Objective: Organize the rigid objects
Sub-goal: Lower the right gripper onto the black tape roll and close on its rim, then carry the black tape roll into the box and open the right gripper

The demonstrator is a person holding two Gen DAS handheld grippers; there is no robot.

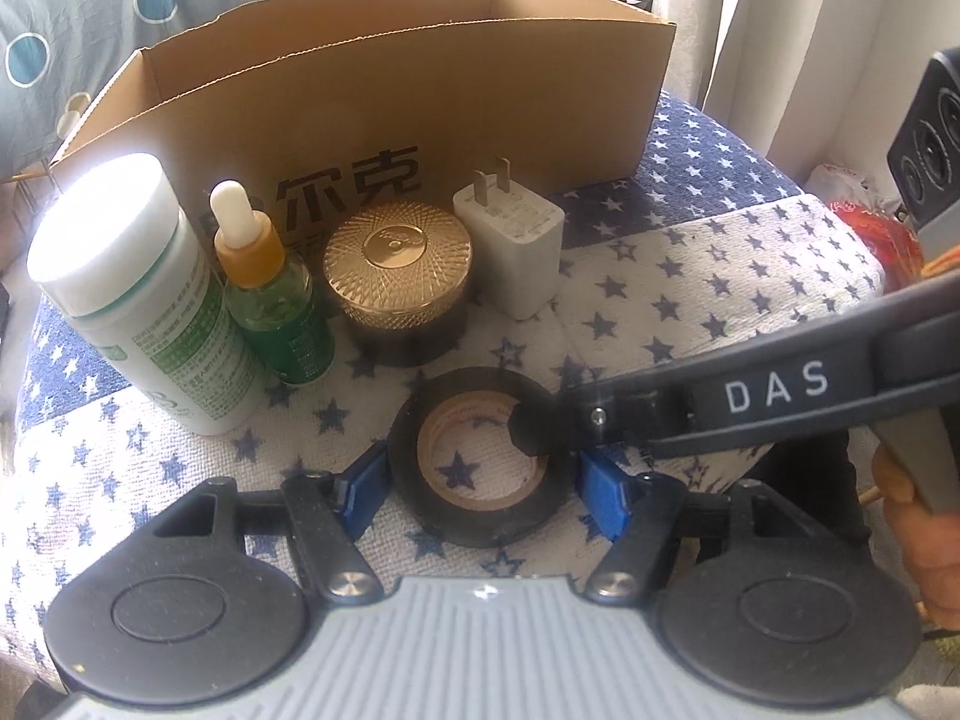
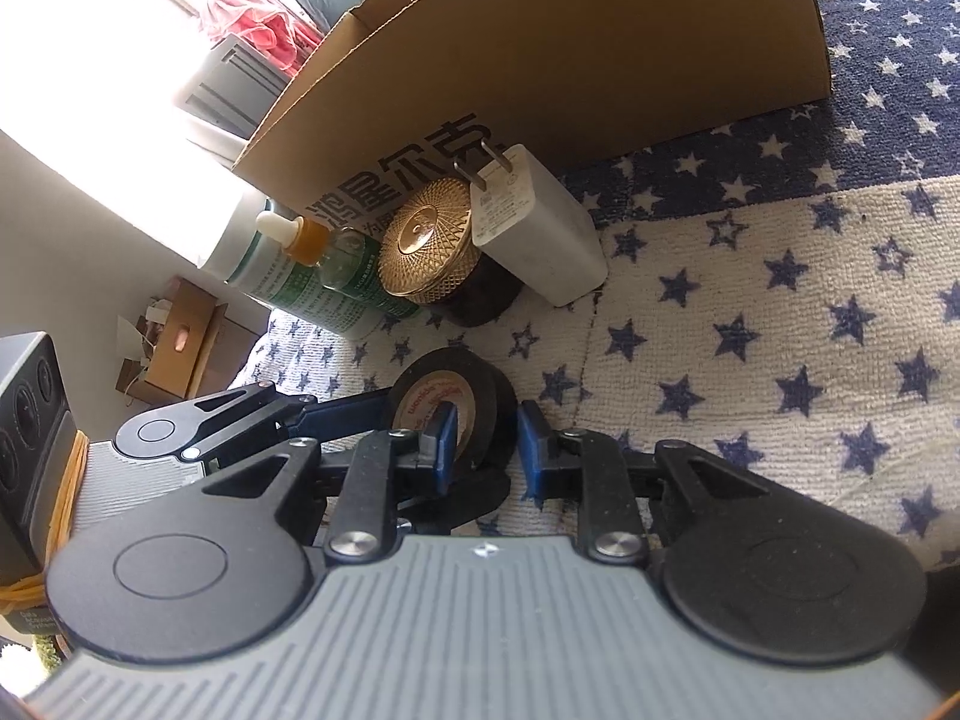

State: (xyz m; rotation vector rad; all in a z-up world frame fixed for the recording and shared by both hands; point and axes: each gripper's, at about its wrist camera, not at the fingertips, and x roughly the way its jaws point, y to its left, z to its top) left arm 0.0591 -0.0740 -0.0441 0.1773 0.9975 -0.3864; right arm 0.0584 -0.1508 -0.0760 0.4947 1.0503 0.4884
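Both fingers [image 1: 603, 501] grip tape roll [image 1: 480, 519] (flat on cloth)

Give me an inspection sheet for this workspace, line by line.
Surface: star-print cloth, blue and white patches.
Job's things: black tape roll on the cloth; white bottle, dropper bottle, gold-lidded jar and white charger lined up before the open cardboard box.
Clutter: nothing seen.
Grippers: left gripper pads flank the roll's outside, contact unclear; right gripper pinches the roll's wall, one finger in its hole.
Cables: nothing seen.
Surroundings: curtain at right, circle-patterned fabric behind.
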